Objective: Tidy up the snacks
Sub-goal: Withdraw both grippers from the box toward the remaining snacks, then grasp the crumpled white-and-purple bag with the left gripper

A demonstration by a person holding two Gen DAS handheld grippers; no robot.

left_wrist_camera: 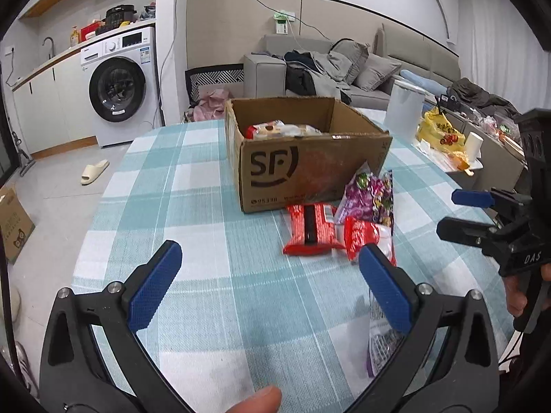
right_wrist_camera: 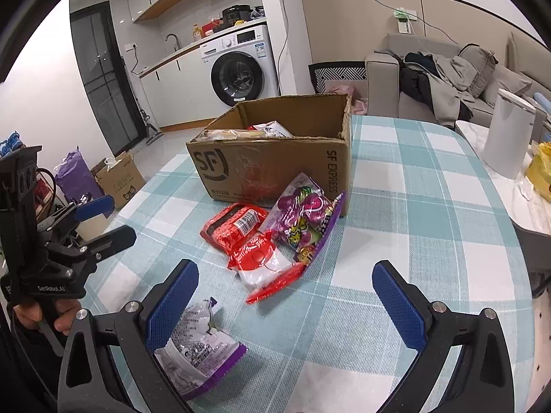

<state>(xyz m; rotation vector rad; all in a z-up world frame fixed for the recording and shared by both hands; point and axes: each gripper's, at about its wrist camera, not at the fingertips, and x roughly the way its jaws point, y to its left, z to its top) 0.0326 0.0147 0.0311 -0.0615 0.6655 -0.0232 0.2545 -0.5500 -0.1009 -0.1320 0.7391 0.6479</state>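
Observation:
An open cardboard box (left_wrist_camera: pixel 310 168) marked SF stands on the checked tablecloth (left_wrist_camera: pixel 193 206) with some snack packs inside (left_wrist_camera: pixel 275 130). In front of it lie a red pack (left_wrist_camera: pixel 311 229), a purple candy bag (left_wrist_camera: pixel 370 198) and a red-and-white pack (left_wrist_camera: pixel 366 237). A purple-and-silver pack (right_wrist_camera: pixel 196 351) lies nearest, by my right gripper's left finger. My left gripper (left_wrist_camera: pixel 270 285) is open and empty above the cloth. My right gripper (right_wrist_camera: pixel 286 306) is open and empty; it also shows in the left wrist view (left_wrist_camera: pixel 458 213). The box (right_wrist_camera: pixel 275 158) and packs (right_wrist_camera: pixel 272 237) lie ahead of it.
A white cylinder bin (right_wrist_camera: pixel 509 134) and a yellow bag (left_wrist_camera: pixel 439 130) stand off the table's right side. A sofa (left_wrist_camera: pixel 344 69) with clothes is behind. A washing machine (left_wrist_camera: pixel 120 86) and a floor box (left_wrist_camera: pixel 12 223) are to the left.

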